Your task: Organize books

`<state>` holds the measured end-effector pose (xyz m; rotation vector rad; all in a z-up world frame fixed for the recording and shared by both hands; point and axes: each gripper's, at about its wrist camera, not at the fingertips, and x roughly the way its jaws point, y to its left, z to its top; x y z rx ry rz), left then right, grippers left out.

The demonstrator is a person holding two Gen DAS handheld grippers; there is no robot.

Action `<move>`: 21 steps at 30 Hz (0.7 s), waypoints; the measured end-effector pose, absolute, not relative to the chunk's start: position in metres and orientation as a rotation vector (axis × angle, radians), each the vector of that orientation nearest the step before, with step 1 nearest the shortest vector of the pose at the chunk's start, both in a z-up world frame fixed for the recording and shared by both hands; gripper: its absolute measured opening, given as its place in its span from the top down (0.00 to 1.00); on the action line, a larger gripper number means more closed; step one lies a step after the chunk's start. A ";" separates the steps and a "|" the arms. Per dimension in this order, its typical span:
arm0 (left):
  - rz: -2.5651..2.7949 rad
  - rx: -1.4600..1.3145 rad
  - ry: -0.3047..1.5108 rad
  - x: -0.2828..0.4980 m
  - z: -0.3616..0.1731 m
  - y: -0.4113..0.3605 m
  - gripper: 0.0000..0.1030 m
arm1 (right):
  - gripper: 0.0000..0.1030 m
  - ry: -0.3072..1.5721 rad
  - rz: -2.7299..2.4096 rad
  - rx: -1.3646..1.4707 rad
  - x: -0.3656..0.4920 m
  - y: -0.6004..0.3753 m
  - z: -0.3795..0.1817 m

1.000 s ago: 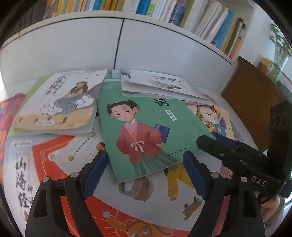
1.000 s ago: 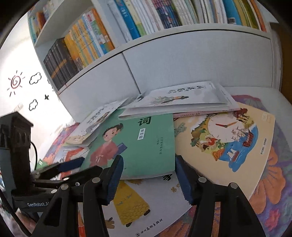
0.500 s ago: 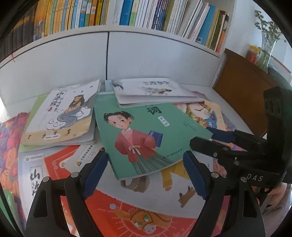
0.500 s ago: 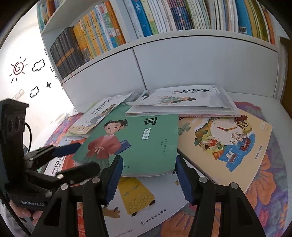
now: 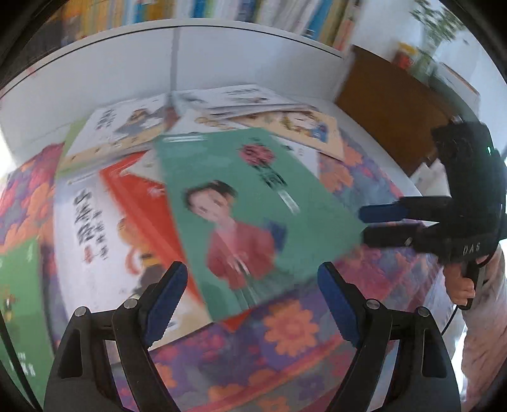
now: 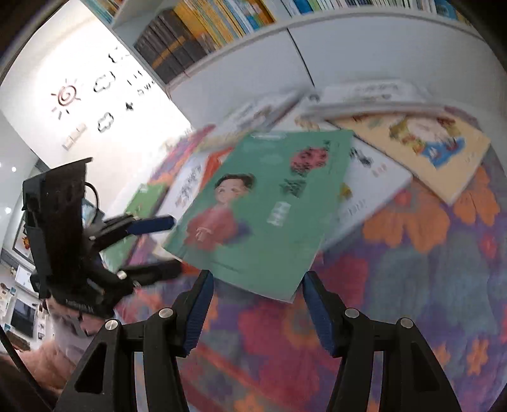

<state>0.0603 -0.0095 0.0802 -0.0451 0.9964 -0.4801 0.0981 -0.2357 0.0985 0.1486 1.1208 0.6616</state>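
Green paperback (image 6: 266, 215) judged thin, floppy, slick-covered; best pinched at bottom edge. Left gripper (image 5: 250, 301), right gripper (image 6: 258, 305): jaws apart, nothing clamped.

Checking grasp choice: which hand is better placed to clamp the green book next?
Probably left: the left gripper's open fingers sit above and below the green book's corner, while the right gripper's fingers only reach its opposite corner. Blur leaves doubt.

Children's reading room: bookshelves (image 6: 221, 28), picture books (image 5: 259, 206)
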 end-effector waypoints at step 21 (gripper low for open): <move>-0.551 -0.045 1.137 0.033 0.057 -0.014 0.23 | 0.43 1.310 0.606 0.217 0.080 -0.216 0.065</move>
